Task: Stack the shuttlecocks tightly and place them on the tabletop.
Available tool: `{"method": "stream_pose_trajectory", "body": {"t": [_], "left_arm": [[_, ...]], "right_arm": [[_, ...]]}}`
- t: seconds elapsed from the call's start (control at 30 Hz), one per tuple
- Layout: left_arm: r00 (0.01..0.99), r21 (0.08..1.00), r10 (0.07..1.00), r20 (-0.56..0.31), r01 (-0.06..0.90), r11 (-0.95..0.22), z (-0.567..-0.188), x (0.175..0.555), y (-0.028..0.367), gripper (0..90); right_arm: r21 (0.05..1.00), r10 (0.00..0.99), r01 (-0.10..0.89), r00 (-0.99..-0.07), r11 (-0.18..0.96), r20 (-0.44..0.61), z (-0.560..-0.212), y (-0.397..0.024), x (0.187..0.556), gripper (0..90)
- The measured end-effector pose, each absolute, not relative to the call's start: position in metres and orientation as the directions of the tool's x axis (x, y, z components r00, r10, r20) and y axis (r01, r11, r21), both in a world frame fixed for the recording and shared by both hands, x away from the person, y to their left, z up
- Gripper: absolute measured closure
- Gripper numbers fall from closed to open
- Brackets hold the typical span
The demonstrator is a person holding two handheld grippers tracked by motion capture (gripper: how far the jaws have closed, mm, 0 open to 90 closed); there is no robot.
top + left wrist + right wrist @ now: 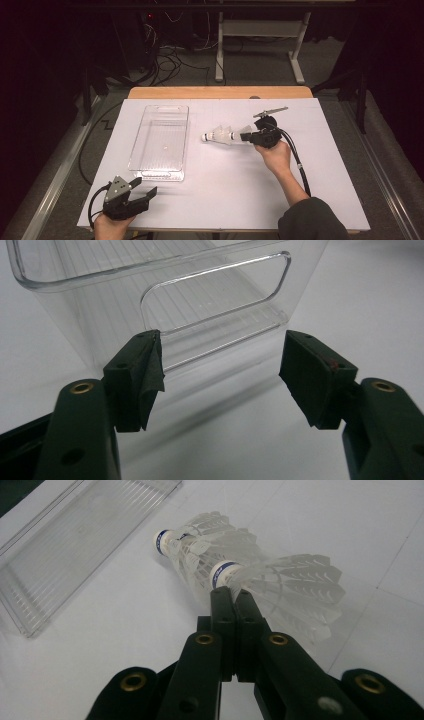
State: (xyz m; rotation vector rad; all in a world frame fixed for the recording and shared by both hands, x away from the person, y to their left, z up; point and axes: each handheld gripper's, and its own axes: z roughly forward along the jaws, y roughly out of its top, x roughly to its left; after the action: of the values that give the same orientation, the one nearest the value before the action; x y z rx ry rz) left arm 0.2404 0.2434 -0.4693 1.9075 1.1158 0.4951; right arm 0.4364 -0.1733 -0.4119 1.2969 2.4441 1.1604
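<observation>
Two white feather shuttlecocks lie nose to tail on the white table mat. The farther shuttlecock (216, 135) (200, 535) points its blue-banded cork toward the clear plastic tray (186, 135) (75, 540). Just behind it lies the nearer shuttlecock (244, 132) (290, 580). My right gripper (252, 136) (231, 592) is shut, jaws pressed together, tips right at the nearer shuttlecock's cork; whether a feather is pinched I cannot tell. My left gripper (145, 186) (220, 375) rests open at the front left, facing the tray's (100, 315) near handle end, nothing between its pads.
The tray stands lengthwise on the left half of the mat and holds nothing. A wooden table edge (220, 92) runs along the far side. Cables and a stand's legs (260, 50) are on the floor beyond.
</observation>
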Motion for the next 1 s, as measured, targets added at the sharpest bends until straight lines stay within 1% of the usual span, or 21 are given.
{"method": "stream_pose_trajectory", "body": {"t": [1.0], "left_arm": [[0.525,0.82,0.847,-0.079,0.518,-0.245,-0.47,0.241,0.244,34.7]], "right_arm": [[0.684,0.749,0.653,-0.619,0.325,0.235,-0.419,-0.162,0.446,90.0]]}}
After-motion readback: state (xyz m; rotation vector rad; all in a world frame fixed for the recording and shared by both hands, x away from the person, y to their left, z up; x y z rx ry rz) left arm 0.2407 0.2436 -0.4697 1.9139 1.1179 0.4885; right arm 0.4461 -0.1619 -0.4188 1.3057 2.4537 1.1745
